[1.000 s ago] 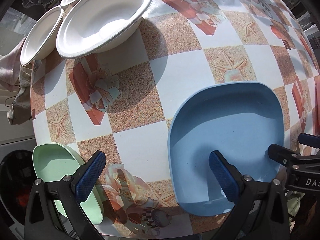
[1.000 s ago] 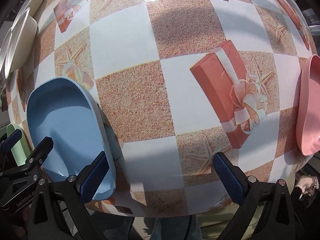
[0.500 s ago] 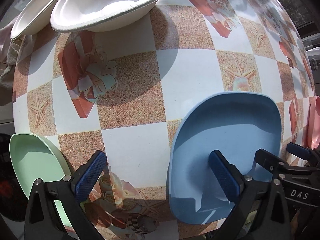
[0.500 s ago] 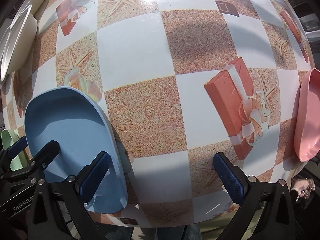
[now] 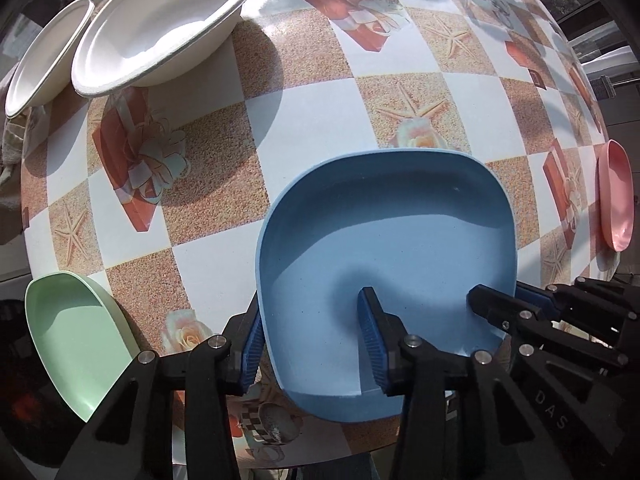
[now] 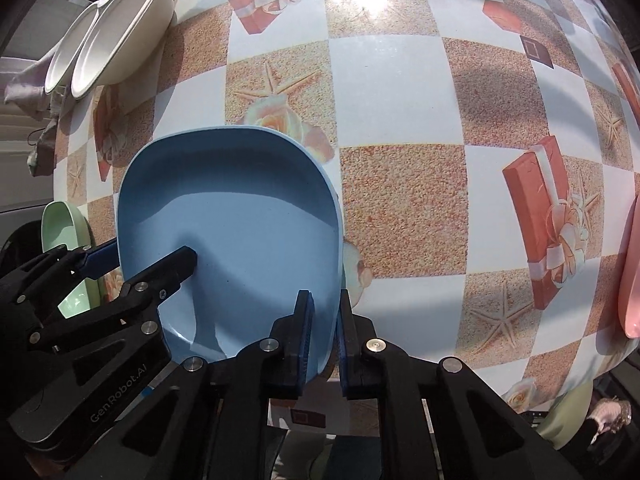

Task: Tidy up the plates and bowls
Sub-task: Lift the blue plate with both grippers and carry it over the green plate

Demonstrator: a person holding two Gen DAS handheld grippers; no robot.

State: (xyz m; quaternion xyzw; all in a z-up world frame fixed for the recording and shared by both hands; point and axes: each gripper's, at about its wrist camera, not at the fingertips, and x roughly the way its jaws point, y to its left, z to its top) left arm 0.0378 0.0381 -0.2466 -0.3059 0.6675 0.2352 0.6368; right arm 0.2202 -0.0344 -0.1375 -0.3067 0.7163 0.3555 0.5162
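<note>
Both claws are on the blue plate (image 5: 384, 248), which sits at the near edge of the table (image 5: 320, 120). The right gripper (image 6: 322, 340) is clamped tight on the plate's right rim, one pad inside and one outside. The left gripper (image 5: 316, 344) has just been closing and straddles the left rim, outer pad against the wall, inner pad resting on the plate floor. Green plate (image 5: 76, 340) is near left, pink plate (image 5: 616, 196) far right, white bowls (image 5: 160, 28) far left.
</note>
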